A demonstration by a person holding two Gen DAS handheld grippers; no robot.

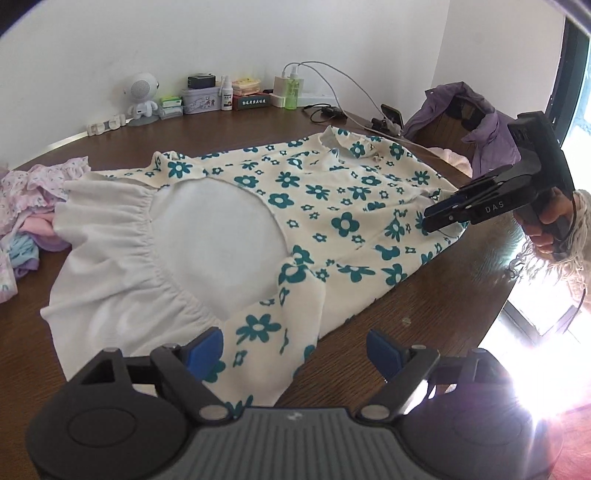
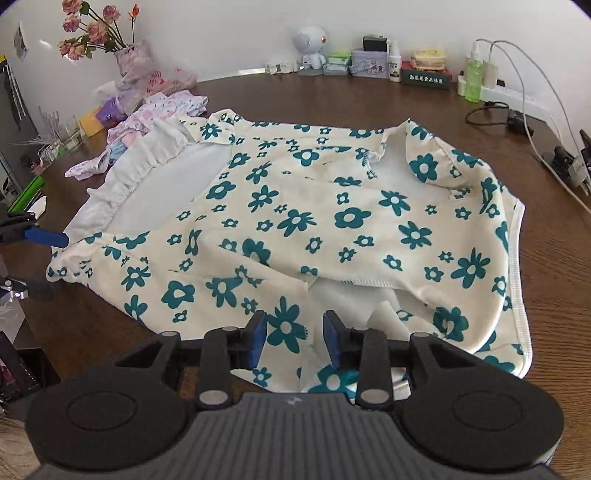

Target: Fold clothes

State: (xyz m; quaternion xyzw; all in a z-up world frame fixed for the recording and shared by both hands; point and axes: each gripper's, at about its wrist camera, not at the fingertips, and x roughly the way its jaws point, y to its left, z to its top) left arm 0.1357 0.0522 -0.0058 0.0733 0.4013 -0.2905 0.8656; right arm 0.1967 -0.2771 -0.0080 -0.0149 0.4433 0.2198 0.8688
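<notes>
Right hand-held gripper (image 2: 294,338) half-open, straddling the floral garment (image 2: 325,218) near edge; left hand-held gripper (image 1: 294,349) wide open, empty.
Soft, light, floppy knit — pinch hems or sleeve cuffs, not mid-panel.

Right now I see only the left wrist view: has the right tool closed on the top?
Observer: No. The right tool is open, its pads over the top, with cloth showing between them.
Operator: What lies just ahead of it?
Observer: A lifted flap of the top, showing white lining.
Operator: Anything behind the clothes pile?
Observer: Pink flowers stand against the wall behind the pile.
</notes>
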